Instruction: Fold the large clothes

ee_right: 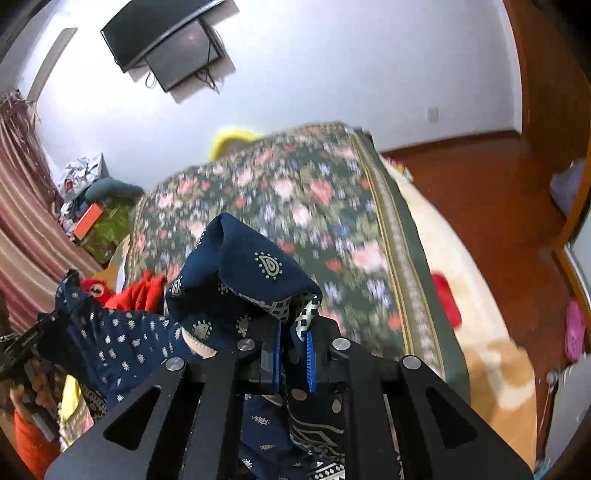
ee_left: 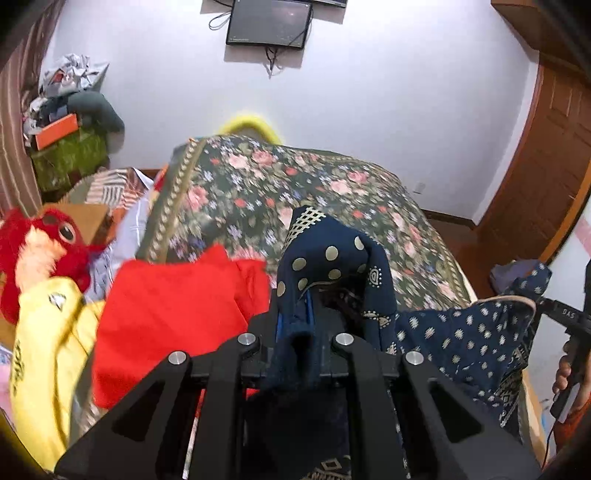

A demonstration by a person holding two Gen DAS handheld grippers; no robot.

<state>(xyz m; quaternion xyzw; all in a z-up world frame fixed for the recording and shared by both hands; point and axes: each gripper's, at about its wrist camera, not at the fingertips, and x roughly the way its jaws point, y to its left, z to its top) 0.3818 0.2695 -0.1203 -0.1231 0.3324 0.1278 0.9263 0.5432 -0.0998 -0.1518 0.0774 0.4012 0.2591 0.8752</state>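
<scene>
A large navy garment [ee_left: 461,332] with cream dots and paisley print hangs between both grippers above the floral bed cover [ee_left: 295,184]. My left gripper [ee_left: 314,306] is shut on a bunched edge of it, and the cloth drapes over and hides the fingers. In the right wrist view my right gripper [ee_right: 293,343] is shut on another edge of the navy garment [ee_right: 243,269], its blue pads [ee_right: 309,358] pinching the cloth. The other gripper [ee_right: 26,339] shows at the left edge there, with cloth stretched across to it.
A red garment [ee_left: 173,306], a yellow garment [ee_left: 48,350] and a red plush toy [ee_left: 37,254] lie at the bed's left side. Cluttered boxes [ee_left: 62,140] stand by the striped curtain [ee_right: 22,206]. Screens [ee_left: 269,22] hang on the white wall. Wooden floor [ee_right: 480,184] and a door [ee_left: 546,155] lie right.
</scene>
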